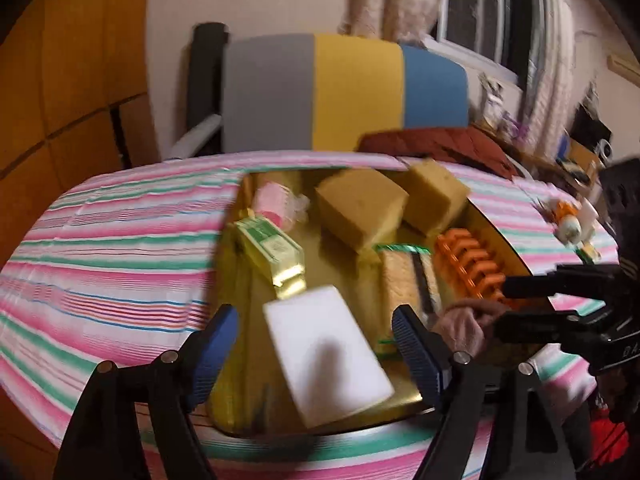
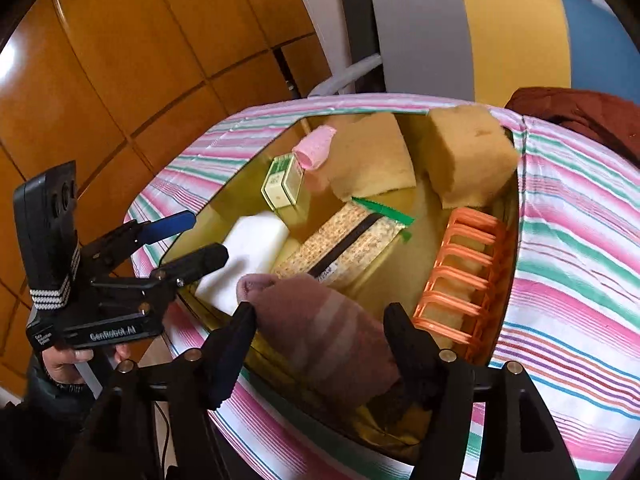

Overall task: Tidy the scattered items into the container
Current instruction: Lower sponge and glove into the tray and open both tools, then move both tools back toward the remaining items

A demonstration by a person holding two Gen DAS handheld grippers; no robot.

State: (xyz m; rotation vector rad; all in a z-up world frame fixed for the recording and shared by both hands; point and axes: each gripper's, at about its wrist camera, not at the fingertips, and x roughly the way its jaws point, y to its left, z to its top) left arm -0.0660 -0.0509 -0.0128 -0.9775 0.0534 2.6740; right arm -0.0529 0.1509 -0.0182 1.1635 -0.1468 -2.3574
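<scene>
Right wrist view: brown sock (image 2: 320,328) between parted right claw (image 2: 320,320) fingers.

A home: curtained window (image 1: 486,12), wooden wardrobe doors (image 2: 120,60), striped tablecloth (image 1: 112,240).

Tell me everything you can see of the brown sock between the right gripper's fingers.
The brown sock is a rolled, soft knit bundle, dusty mauve-brown with paler stripes across its middle. It lies lengthwise between the right gripper's fingers, over the gold container's near edge, its rounded end pointing at the white sponge. The fingers stand apart on either side; whether they touch it is unclear.
</scene>
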